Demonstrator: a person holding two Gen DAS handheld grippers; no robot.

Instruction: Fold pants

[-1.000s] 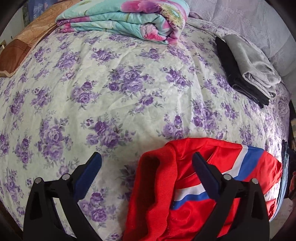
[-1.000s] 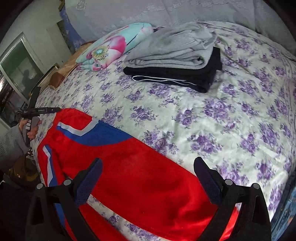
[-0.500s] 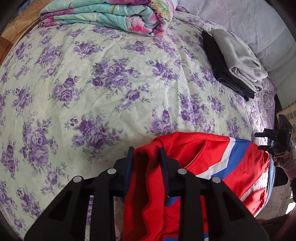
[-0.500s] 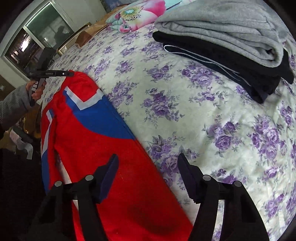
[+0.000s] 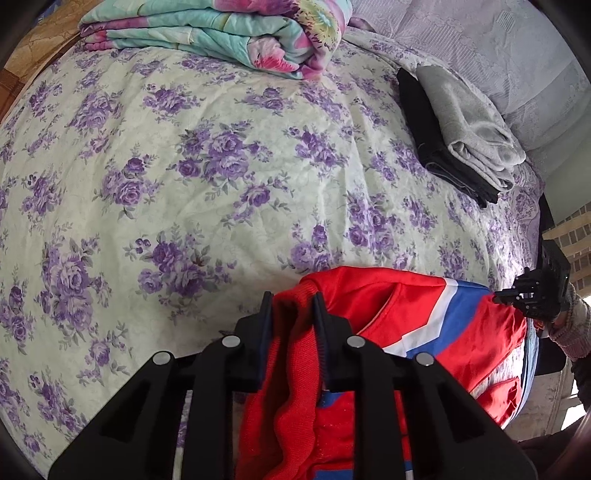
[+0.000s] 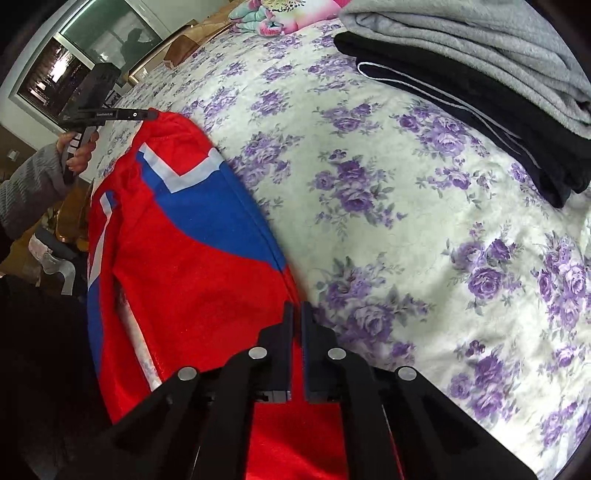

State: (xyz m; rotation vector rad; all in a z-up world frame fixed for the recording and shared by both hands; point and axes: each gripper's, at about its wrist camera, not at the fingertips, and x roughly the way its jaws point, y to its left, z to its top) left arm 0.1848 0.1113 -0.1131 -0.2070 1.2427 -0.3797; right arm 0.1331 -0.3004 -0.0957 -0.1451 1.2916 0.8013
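Red pants (image 5: 406,317) with blue and white stripes lie along the near edge of the floral bed sheet (image 5: 184,184). My left gripper (image 5: 291,306) is closing its jaws on the bunched red ribbed waistband, and the pads press on it. The right gripper (image 6: 294,314) is closing on the pants' (image 6: 192,258) bed-side edge further down, with a thin fold of red cloth pinched between its pads. Each wrist view shows the other gripper at the far end of the pants: the right gripper (image 5: 535,295) and the left gripper (image 6: 147,114), each in a hand with a grey sleeve.
A folded floral quilt (image 5: 229,33) lies at the head of the bed. Folded grey pants on folded black ones (image 5: 469,122) sit near the bed's far side. A window (image 6: 74,62) is behind the left hand. Beyond the pants the bed drops off to the floor.
Both grippers went from wide open to closed on the pants. The left one closed around the waistband. The right one moved down and tilted onto the pants' edge.
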